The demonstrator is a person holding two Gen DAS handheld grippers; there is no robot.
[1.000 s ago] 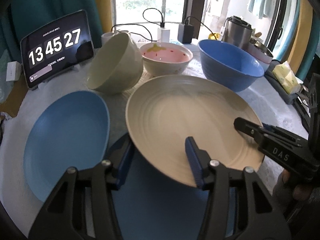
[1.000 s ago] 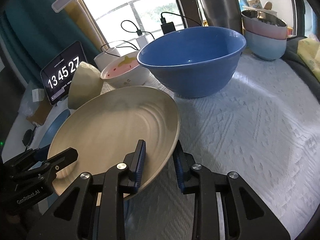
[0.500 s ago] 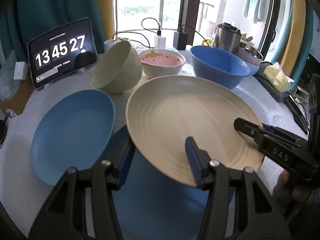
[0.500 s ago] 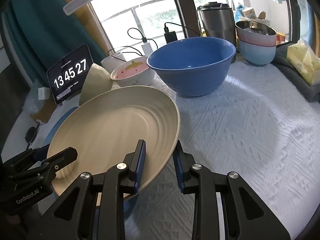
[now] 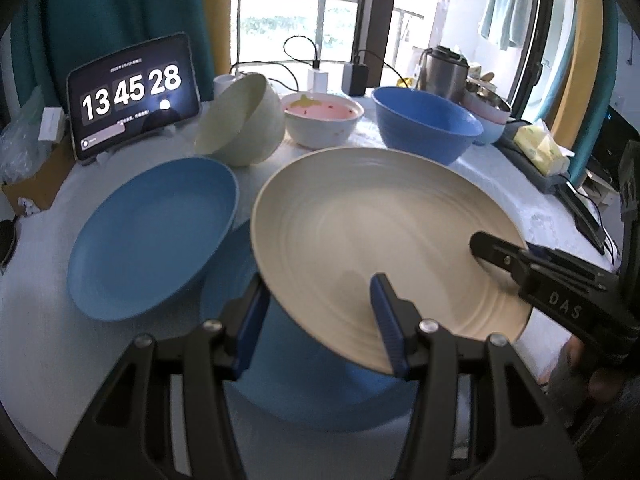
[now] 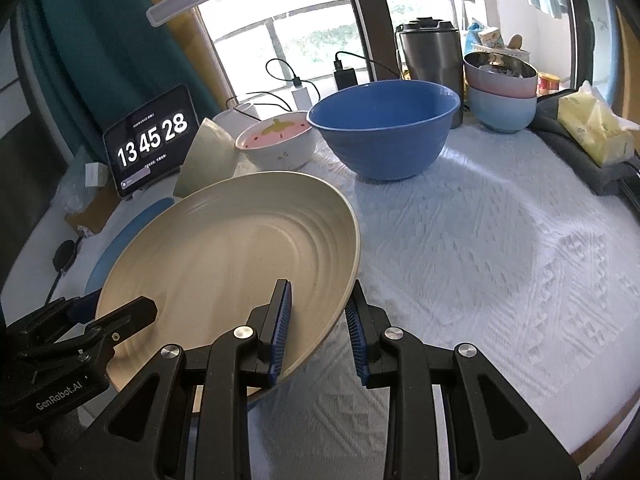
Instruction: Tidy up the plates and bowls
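Note:
A large cream ribbed plate [image 5: 384, 236] is held tilted above the table; it also shows in the right wrist view [image 6: 232, 256]. My left gripper [image 5: 316, 320] is shut on its near rim, one pad over and one under. My right gripper [image 6: 318, 320] is shut on its right rim. A blue plate [image 5: 156, 232] lies at the left, and a second blue plate [image 5: 304, 376] lies under the cream one. A pale green bowl [image 5: 240, 120] leans on its side. A pink-lined bowl [image 5: 322, 120] and a big blue bowl [image 5: 424, 124] stand behind.
A tablet clock [image 5: 132, 96] stands at back left with chargers and cables by the window. A steel flask [image 6: 432, 56], stacked small bowls [image 6: 500, 92] and a tissue pack [image 6: 592, 128] are at back right. White patterned cloth [image 6: 480, 260] covers the table.
Both grippers have lifted the cream plate higher above the table, so more of the table and the second blue plate beneath show. The grips are unchanged.

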